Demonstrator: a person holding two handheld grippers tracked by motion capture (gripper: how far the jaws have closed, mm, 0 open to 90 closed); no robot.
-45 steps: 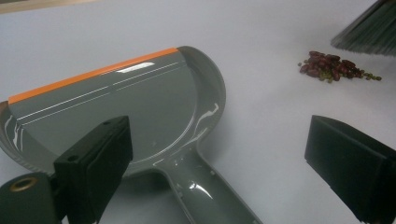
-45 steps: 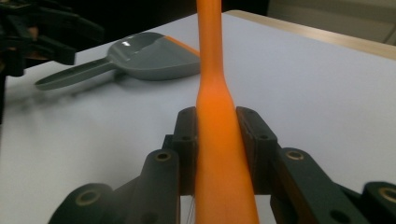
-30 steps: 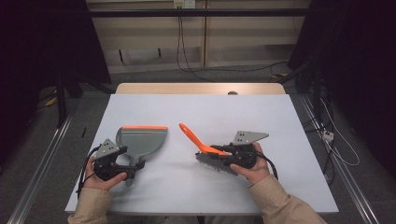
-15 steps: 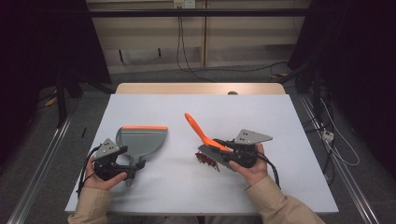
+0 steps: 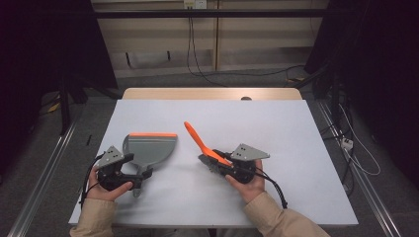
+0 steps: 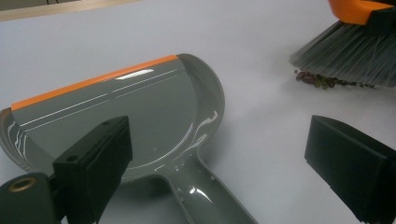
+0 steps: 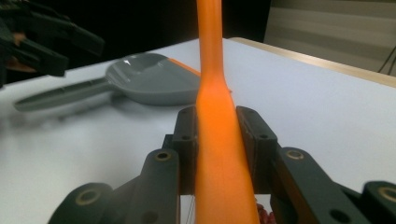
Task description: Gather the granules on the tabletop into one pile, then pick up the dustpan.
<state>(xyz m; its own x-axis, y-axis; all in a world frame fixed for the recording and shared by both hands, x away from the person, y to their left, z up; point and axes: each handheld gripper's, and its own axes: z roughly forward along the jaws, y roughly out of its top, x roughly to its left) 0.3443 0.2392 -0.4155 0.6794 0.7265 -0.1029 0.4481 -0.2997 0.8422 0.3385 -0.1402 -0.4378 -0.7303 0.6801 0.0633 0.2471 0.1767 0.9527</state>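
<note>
**Sweeping crumbs toward the dustpan**

My right gripper is pinching the brush by its orange handle, pads pressed flat on both sides, handle slanting up and to the far left. Bristles sit on the table right over a small dark pile of crumbs. The left gripper has jaws spread, straddling the dustpan handle but not pressing it. The dustpan lies flat, left of the brush, orange lip on its far edge.

To do this well, I think: clamp the pan handle first, turn the lip toward the pile, then drag the bristles low and slowly left so the crumbs don't scatter. Keep the brush grip firm.
</note>
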